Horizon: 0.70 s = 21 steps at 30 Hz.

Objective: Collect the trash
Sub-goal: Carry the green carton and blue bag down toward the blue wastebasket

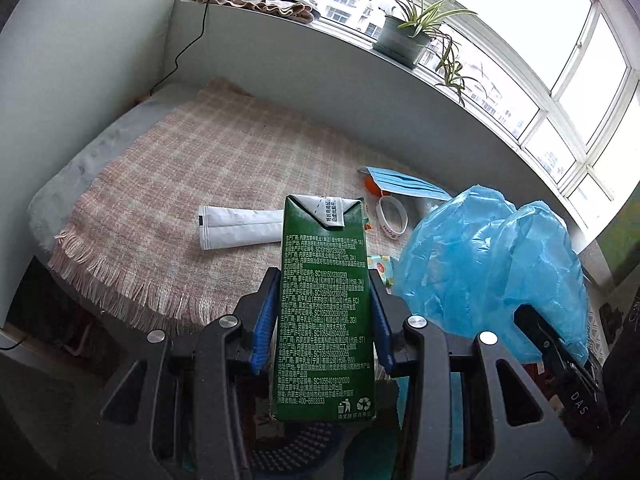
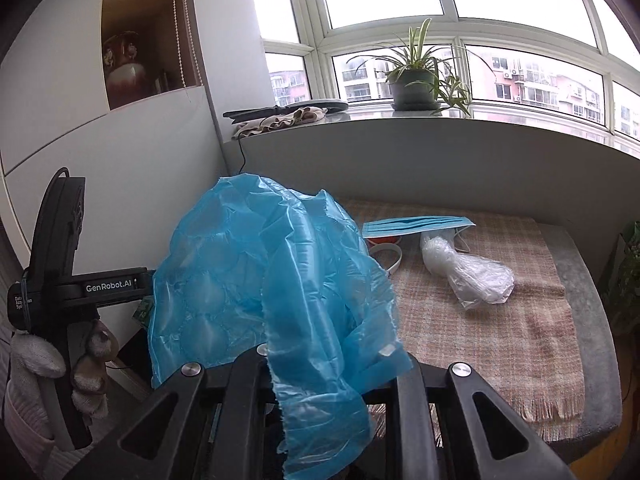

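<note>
My left gripper [image 1: 324, 312] is shut on a green drink carton [image 1: 324, 304], held upright above the near edge of the plaid blanket [image 1: 168, 184]. To its right bulges a blue plastic bag [image 1: 492, 256]. In the right wrist view that blue bag [image 2: 272, 280] drapes over my right gripper [image 2: 324, 364], which is shut on its edge; the fingertips are hidden under the plastic. The left gripper's body [image 2: 60, 280] shows at the far left there. On the blanket lie a white paper pouch [image 1: 236, 228], a blue face mask [image 2: 416, 226], a white wristband [image 1: 394, 220] and a crumpled clear plastic bag [image 2: 468, 268].
A grey windowsill [image 2: 440, 132] runs behind the blanket, bearing a potted plant [image 2: 414, 88] and a folded cloth [image 2: 280, 118]. A black cable [image 1: 188, 52] hangs down the wall. A small patterned wrapper [image 1: 380, 266] lies beside the carton. A shelf niche [image 2: 140, 40] sits at upper left.
</note>
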### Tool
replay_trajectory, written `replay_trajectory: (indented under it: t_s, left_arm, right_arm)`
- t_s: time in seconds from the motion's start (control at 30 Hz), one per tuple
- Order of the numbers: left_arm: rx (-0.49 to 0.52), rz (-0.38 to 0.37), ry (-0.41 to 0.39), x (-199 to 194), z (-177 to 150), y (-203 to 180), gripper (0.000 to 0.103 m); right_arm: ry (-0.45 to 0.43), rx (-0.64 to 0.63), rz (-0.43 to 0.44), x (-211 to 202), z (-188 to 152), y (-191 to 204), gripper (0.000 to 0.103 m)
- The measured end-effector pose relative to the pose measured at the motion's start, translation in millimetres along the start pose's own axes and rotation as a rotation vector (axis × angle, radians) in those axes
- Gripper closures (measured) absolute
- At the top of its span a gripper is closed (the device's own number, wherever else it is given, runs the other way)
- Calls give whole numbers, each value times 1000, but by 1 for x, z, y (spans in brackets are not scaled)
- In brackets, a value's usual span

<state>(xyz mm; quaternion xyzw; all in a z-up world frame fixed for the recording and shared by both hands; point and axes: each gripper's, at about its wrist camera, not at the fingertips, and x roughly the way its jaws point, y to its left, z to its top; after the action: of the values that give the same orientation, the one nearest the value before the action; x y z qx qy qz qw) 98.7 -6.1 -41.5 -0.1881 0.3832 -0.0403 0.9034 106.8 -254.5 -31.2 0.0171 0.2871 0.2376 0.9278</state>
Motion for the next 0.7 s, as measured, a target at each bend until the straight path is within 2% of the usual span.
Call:
replay_trajectory:
  t_s: [0.43,0.7]
  left_arm:
    - [-31,4,109,5,-61,12,61]
    - [-2,35,165,20,-96,16,61]
  right_arm:
    - [90,58,15,-16,-65,-7,88]
    - [137,48,-1,-21,-95,-1,88]
